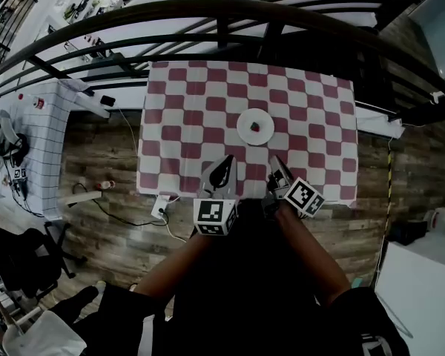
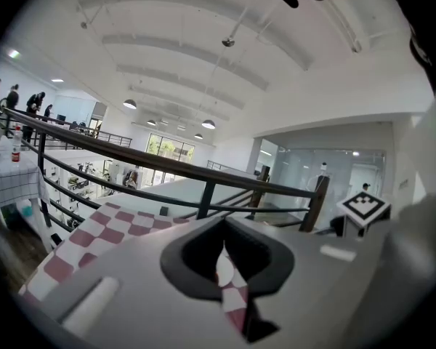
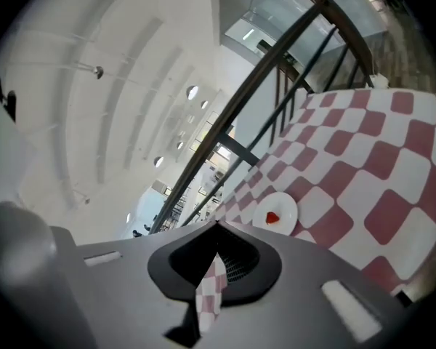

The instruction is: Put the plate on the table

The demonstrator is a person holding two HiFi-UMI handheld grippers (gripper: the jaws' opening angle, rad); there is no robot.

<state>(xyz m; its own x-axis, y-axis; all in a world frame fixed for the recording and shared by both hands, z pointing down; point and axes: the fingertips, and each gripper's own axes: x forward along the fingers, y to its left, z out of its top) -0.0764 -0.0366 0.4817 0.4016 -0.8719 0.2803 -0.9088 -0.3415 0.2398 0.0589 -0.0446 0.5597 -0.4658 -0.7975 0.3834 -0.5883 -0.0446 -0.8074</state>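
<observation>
While the person's forearms point(image 1: 208, 262) reach forward from the bottom of the head view, the left gripper point(image 1: 224, 163) and the right gripper point(image 1: 275, 163) hang side by side over the near edge of the table point(image 1: 157, 186). Each carries its marker cube point(image 1: 215, 217) at the rear, nearest the person. In its own view the left gripper is clenched. Its jaw tips meet at a point, and only a thin slit below them shows the cloth, so nothing is caught between them. The right gripper's view shows the same: tips pressed together and empty, with a sliver of check pattern visible through the gap.

A red-and-white checked cloth point(image 1: 185, 117) covers the whole tabletop. The plate point(image 1: 245, 133), white and round, lies flat near the middle of the table. It is ahead of both grippers, well apart from them, and slightly nearer the right one's line. A small red object point(image 1: 256, 127) sits at its centre, too small to identify.

To the left, a power strip point(image 1: 160, 208) lies on the wooden floor point(image 1: 104, 154) near the table's near-left corner. Farther left stands a second table under a white grid-patterned cloth point(image 1: 37, 143), with a black chair point(image 1: 22, 262) in front of it.

Beyond the checked table's far edge, a black railing point(image 1: 208, 7) curves across the view.
</observation>
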